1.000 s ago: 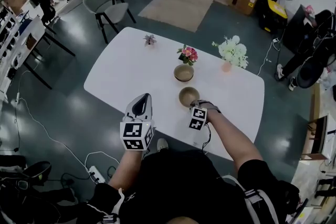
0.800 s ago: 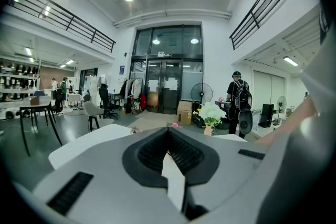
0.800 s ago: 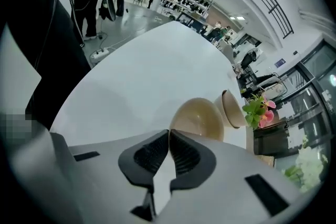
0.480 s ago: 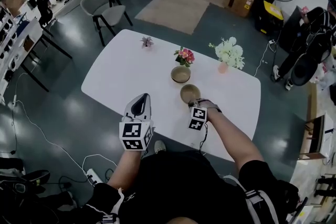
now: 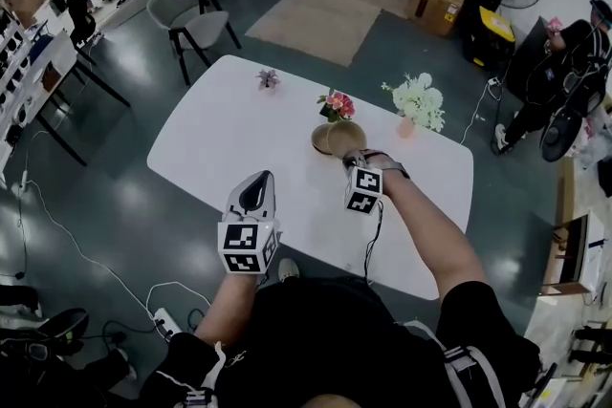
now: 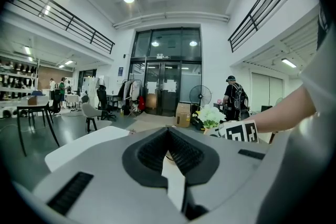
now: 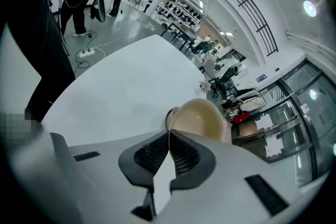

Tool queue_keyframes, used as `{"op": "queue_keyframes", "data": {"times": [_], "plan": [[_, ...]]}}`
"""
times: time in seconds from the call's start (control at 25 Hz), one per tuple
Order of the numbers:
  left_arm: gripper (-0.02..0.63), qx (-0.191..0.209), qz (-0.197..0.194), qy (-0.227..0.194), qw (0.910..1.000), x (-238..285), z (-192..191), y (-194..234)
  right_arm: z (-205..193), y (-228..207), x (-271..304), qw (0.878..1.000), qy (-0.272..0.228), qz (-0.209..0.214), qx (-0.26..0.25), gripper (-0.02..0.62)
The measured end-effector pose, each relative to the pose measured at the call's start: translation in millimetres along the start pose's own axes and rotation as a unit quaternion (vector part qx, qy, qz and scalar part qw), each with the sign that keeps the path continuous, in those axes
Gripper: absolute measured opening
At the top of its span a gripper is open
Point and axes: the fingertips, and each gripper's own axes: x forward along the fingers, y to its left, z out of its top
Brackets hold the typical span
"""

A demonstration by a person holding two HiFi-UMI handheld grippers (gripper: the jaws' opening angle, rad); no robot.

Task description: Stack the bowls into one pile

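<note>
Two tan bowls are on show. My right gripper (image 5: 352,158) is shut on the near rim of one bowl (image 5: 347,138), its jaws having just closed on that rim. This bowl hangs tilted above the white table (image 5: 220,139). In the right gripper view the held bowl (image 7: 202,119) fills the space past my right gripper (image 7: 169,134). The second bowl (image 5: 320,141) rests on the table just left of it, partly hidden, and its edge (image 7: 171,117) peeks out behind. My left gripper (image 5: 259,182) hovers shut and empty over the table's near edge; its jaws (image 6: 168,132) are together.
A pink flower pot (image 5: 337,102), a white bouquet (image 5: 417,98) and a small plant (image 5: 268,79) stand along the table's far side. Chairs (image 5: 196,19) stand beyond the table; a person (image 5: 564,53) is at the far right.
My right gripper has risen off the table with the bowl and carried it toward the far bowl; the bowl now hangs tilted. The left gripper has stayed put.
</note>
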Motion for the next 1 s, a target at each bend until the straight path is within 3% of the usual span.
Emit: {"op": "queue_keyframes", "data": {"times": [0.32,1.0], "plan": [[0.012,-0.009,0.02,0.003,0.9998,-1.1,-2.5,24.9,18.0,-14.4,31.1,0.999,0.004,0.035,0.006,0.026],[0.012,-0.032,0.042,0.033,0.9981,25.3,-24.0,70.2,12.8,-17.7,100.8,0.994,0.042,0.1,0.021,0.028]]}}
